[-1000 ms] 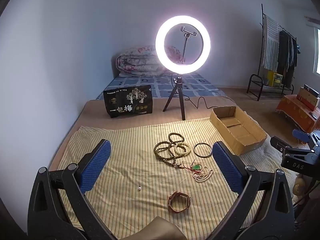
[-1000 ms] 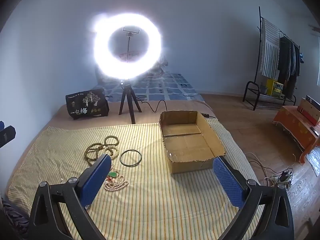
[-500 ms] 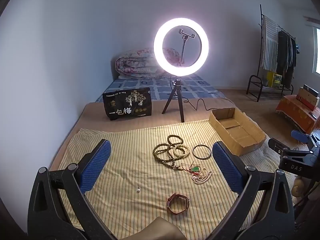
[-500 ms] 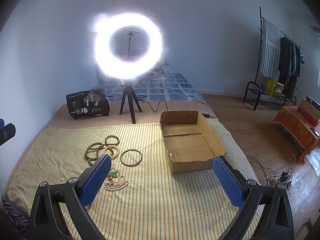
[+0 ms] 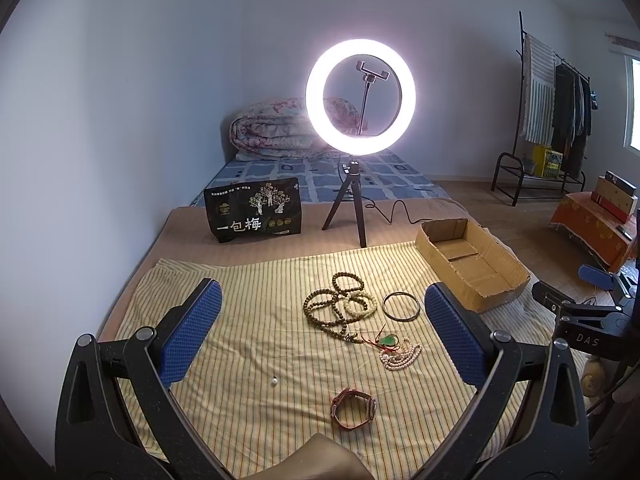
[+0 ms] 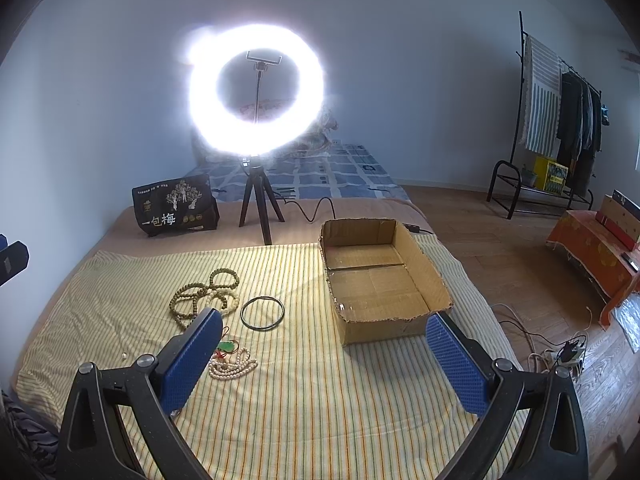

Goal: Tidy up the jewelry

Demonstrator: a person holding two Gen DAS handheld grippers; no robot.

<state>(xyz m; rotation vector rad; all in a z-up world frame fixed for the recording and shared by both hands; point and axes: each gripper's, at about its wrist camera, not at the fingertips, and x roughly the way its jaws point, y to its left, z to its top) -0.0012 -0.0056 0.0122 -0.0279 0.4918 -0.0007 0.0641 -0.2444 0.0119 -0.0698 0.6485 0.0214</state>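
Little has changed over the last sec: the left-wrist view has crept a touch lower and closer to the striped cloth (image 5: 248,320), so the jewelry sits slightly further up its frame; the right-wrist view is practically the same. No piece has shifted.

Left gripper (image 5: 322,334) hovers above the cloth w/ jaws spread wide, holding nothing. Right gripper (image 6: 324,356) likewise, jaws spread and empty, over the cloth in front of the cardboard box (image 6: 424,272).

Jewelry is all out on the cloth: wooden bead strand (image 5: 340,308) coiled mid-cloth, black bangle (image 5: 401,307) just beside it on the box side, green pendant (image 5: 387,340) on red cord touching the pearl strand (image 5: 400,356), watch (image 5: 353,402) nearest the left camera, a tiny pearl (image 5: 275,380) lying alone. Box interior looks empty.

Judgement: task hasn't really begun; nothing sorted yet. The slight drift reads as the approach phase, prob. toward the watch or bead cluster, w/ the box the likely destination.
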